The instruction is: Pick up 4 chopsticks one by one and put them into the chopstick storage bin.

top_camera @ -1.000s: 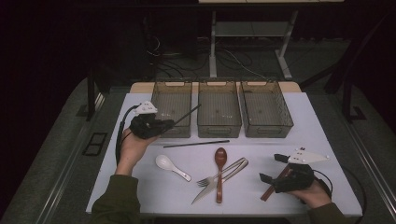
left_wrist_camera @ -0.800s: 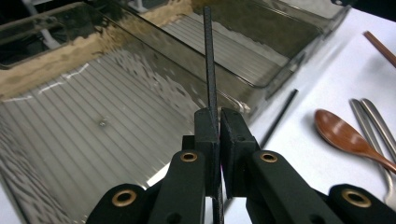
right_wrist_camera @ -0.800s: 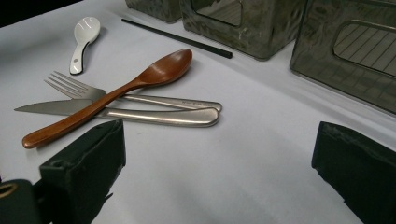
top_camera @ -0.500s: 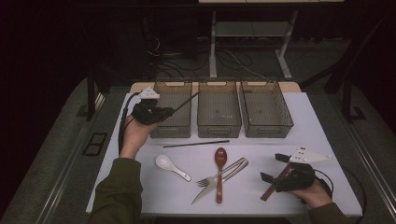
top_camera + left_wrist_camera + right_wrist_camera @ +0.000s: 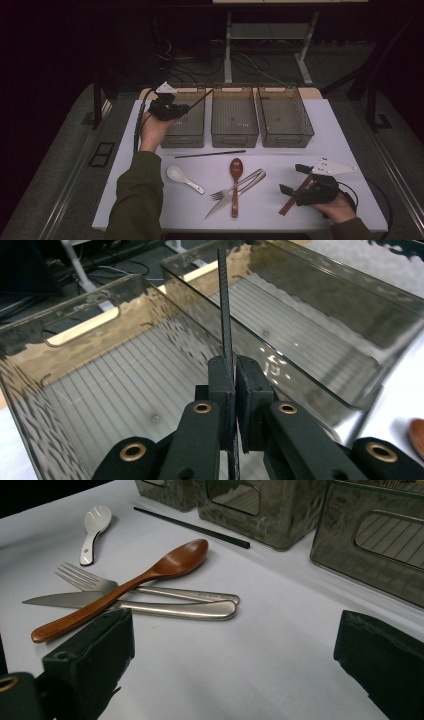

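While the person stood at the white table (image 5: 330, 130), three clear plastic bins (image 5: 234, 116) were lined up side by side along its far part. The left gripper (image 5: 176, 110) was held over the left bin (image 5: 186, 131), near its far left corner. Its two black jaws were closed tightly on a thin black chopstick (image 5: 224, 315), which passed between the pads and pointed forward, over the wall between the left bin and the middle one. In the high view this chopstick rose in a slant to the right, toward the far rim of the middle bin.

The right gripper (image 5: 299, 179) rested low at the near right part of the table, with its jaws spread wide and nothing between them; a reddish-brown stick (image 5: 292, 199) lay on the table just under it.

Between the two hands lay a wooden spoon (image 5: 140, 580), crossing over a metal fork (image 5: 145, 591) and a metal knife (image 5: 130, 605). A second black chopstick (image 5: 210, 154) lay flat just in front of the bins. A small white spoon (image 5: 183, 178) lay apart, to the left of the cutlery.
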The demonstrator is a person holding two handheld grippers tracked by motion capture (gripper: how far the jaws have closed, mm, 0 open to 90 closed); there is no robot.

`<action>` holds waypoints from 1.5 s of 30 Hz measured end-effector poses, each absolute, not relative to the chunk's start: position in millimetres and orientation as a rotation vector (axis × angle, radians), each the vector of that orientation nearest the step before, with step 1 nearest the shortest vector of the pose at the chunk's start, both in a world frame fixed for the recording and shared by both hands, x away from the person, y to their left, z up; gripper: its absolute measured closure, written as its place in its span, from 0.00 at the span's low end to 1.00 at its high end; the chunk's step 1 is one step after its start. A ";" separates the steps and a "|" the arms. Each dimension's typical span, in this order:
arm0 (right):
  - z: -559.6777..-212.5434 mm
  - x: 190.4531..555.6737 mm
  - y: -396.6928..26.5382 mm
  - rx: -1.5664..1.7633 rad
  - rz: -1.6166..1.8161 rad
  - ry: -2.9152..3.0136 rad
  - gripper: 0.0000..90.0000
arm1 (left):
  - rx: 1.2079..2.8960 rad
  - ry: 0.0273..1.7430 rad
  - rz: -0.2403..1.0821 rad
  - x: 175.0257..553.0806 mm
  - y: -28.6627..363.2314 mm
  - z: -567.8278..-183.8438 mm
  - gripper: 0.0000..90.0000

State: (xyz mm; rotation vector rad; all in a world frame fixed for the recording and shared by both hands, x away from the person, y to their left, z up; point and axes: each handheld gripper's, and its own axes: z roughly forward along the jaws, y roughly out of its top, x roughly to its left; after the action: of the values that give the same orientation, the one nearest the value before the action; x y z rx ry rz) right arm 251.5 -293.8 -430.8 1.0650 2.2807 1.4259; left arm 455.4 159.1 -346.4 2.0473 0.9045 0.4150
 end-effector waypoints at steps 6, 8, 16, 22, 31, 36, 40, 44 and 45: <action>-430.3 250.9 -294.8 1.067 1.429 2.280 0.03 | 2.012 0.982 0.433 469.4 162.7 -359.1 0.95; -430.4 251.4 -295.0 1.068 1.431 2.280 0.03 | 2.004 1.002 0.447 471.6 163.6 -363.2 0.95; -430.4 251.3 -295.5 1.067 1.432 2.276 0.03 | 1.996 1.054 0.484 476.4 163.1 -370.4 0.95; -430.4 251.5 -295.8 1.067 1.431 2.274 0.03 | 1.974 1.121 0.469 479.5 170.4 -377.1 0.95; -430.4 251.7 -296.4 1.071 1.430 2.272 0.03 | 1.999 1.189 0.469 483.1 167.3 -385.0 0.95; -430.3 251.3 -296.1 1.069 1.432 2.271 0.03 | 2.004 1.214 0.498 483.7 166.3 -385.7 0.88; -430.2 251.3 -296.2 1.069 1.431 2.272 0.03 | 2.006 1.214 0.494 484.0 166.4 -385.9 0.82; -430.2 251.4 -296.3 1.070 1.430 2.272 0.03 | 2.001 1.203 0.483 483.2 166.3 -385.5 0.76; -430.3 251.4 -296.1 1.071 1.430 2.272 0.03 | 2.002 1.195 0.479 482.9 166.2 -385.2 0.72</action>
State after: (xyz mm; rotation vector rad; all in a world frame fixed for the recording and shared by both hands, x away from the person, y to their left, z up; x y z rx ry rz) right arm 251.4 -296.1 -430.3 1.0706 2.2716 1.4296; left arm 482.9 166.2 -385.2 2.0017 1.1954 0.4788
